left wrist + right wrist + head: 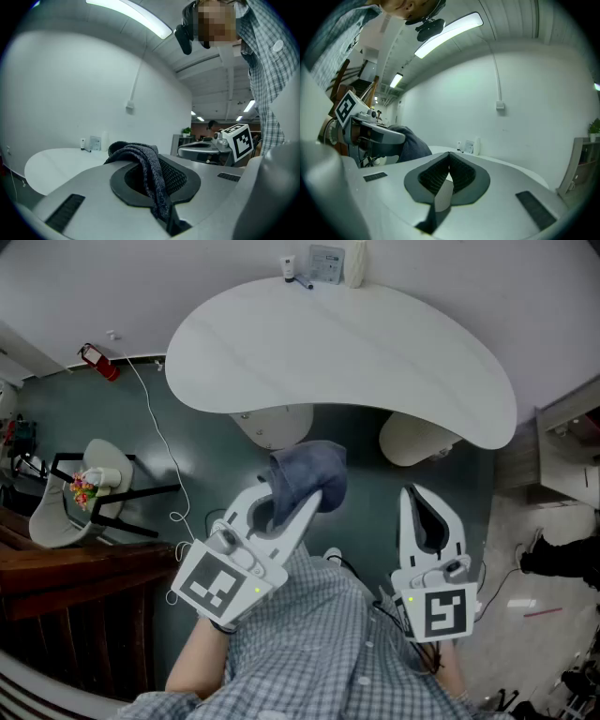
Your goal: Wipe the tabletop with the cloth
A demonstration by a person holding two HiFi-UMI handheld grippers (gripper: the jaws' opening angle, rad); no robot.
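Observation:
A white curved tabletop (356, 343) lies ahead of me and below both grippers. My left gripper (305, 498) is shut on a dark blue-grey cloth (309, 470), which bunches up over its tips short of the table's near edge. In the left gripper view the cloth (145, 161) drapes across the jaw pads, with the tabletop (56, 164) beyond. My right gripper (419, 495) is held beside it, shut with nothing between its jaws. The right gripper view shows its own gripper (447, 176), the left gripper (375, 133) with the cloth (415, 145), and the tabletop (505, 163).
A small bottle, a card and a white container (328, 263) stand at the table's far edge by the wall. Two white seats (277, 423) (412, 437) are tucked under the table. A chair (94, 488), a red extinguisher (98, 362) and a floor cable (164, 442) are at left.

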